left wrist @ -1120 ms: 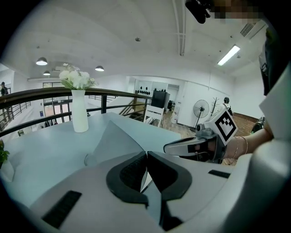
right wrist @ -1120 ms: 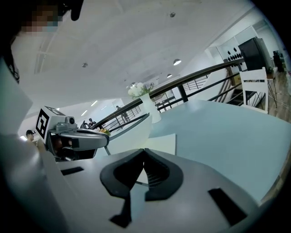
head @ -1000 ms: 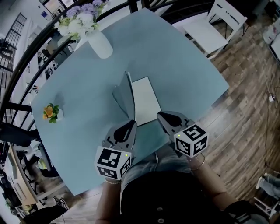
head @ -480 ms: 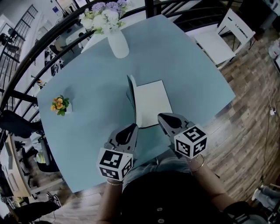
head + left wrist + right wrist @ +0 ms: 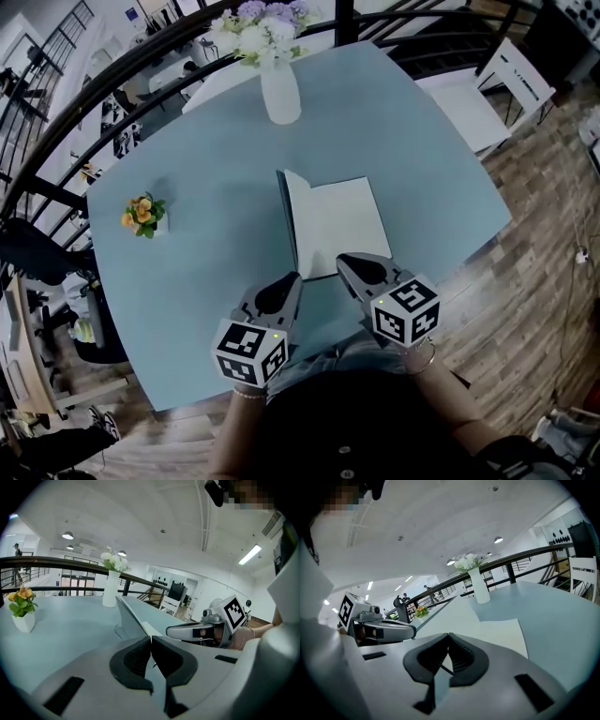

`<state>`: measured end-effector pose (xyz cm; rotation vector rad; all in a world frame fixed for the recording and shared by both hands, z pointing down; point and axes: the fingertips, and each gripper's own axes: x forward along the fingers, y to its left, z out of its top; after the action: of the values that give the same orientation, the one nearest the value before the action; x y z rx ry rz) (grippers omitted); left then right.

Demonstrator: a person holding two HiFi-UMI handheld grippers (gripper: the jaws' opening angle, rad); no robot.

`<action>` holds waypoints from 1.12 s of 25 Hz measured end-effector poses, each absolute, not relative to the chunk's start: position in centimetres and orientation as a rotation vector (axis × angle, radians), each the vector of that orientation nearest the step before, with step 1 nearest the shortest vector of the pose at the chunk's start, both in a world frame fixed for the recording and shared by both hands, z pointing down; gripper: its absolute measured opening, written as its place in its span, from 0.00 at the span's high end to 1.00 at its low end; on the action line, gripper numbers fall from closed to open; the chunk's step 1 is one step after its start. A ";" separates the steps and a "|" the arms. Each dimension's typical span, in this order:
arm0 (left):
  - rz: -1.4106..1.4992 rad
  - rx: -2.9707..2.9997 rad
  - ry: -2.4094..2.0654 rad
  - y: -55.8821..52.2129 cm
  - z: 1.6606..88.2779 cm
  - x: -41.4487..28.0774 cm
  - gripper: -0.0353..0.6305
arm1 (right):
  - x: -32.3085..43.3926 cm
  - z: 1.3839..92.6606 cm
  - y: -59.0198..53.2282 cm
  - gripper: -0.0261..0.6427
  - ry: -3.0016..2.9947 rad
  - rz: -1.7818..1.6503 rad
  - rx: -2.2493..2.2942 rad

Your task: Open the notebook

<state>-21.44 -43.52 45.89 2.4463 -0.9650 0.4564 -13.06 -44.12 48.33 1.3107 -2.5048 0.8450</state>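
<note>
Head view looks down on a pale blue tabletop (image 5: 187, 281) with the notebook (image 5: 339, 225) lying near its middle, just beyond my two grippers. Its white page faces up, and its cover (image 5: 283, 202) stands on edge along the left side, raised steeply and not laid flat. My left gripper (image 5: 289, 279) sits by the notebook's near left corner with its jaws pressed together and nothing between them. In the left gripper view the tips meet, and the tilted cover rises ahead of them, apart from them. My right gripper (image 5: 345, 262) is over the near edge of the page, its jaws likewise pressed together and empty; whether it touches the paper I cannot tell. Farther back, a white vase (image 5: 279, 94) of white and purple flowers stands near the far edge of the tabletop. A small pot of orange flowers (image 5: 142, 214) sits well off to the left. A white chair (image 5: 469, 98) stands on the wooden floor (image 5: 544, 272) beyond the right corner, and a black railing (image 5: 56, 560) runs behind the tabletop.
</note>
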 end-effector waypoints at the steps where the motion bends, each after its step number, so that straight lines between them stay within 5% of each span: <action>1: 0.447 2.433 -0.968 -43.4 46.1 -21.9 0.91 | -13.4 48.4 -44.1 0.95 -2.504 0.845 1.309; 28: 0.427 2.197 -0.988 -43.2 52.7 -29.2 0.91 | -20.6 51.5 -43.4 0.95 -2.436 0.847 1.143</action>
<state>-29.17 -43.21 52.68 2.1974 -0.9876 0.4268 -20.58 -43.43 51.46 1.1428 -2.4357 0.8466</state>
